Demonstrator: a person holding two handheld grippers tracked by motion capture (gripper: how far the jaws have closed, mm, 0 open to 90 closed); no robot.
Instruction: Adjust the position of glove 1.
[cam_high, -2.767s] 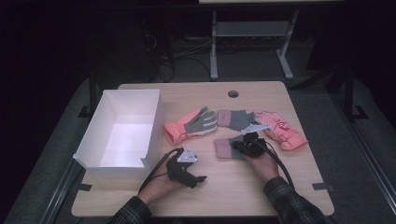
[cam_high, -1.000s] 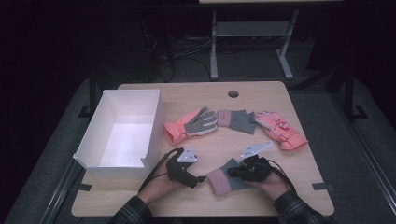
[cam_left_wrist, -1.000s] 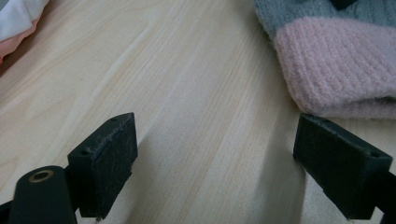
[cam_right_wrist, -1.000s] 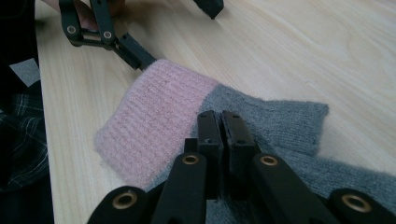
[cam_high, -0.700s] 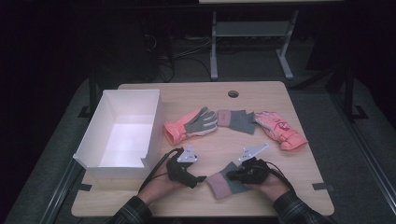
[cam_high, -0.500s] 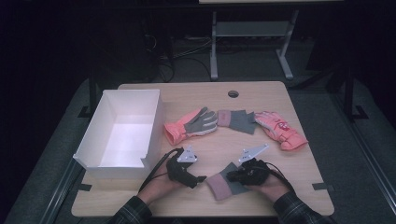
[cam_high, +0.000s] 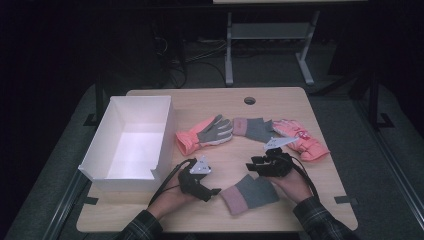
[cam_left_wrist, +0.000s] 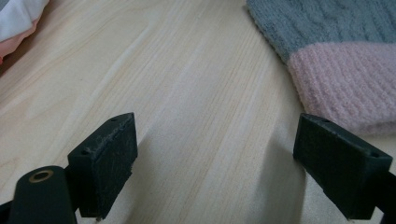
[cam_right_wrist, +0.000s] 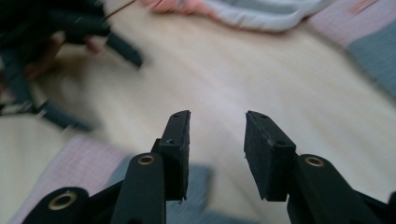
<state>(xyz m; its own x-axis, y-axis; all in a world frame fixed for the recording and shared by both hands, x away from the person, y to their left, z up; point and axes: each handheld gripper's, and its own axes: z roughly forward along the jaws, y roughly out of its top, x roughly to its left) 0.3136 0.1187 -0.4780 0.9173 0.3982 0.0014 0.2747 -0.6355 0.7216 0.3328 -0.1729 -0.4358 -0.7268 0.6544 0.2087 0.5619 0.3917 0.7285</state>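
High view: right gripper (cam_high: 256, 165) has just let go of the grey-pink mitten (cam_high: 250, 193), jaws opening w/ nothing between, lifting off. Mitten now lies near front edge of table (cam_high: 300, 100), pulled from beside its twin (cam_high: 252, 128). Left gripper (cam_high: 212, 191) open, empty, just beside the cuff.
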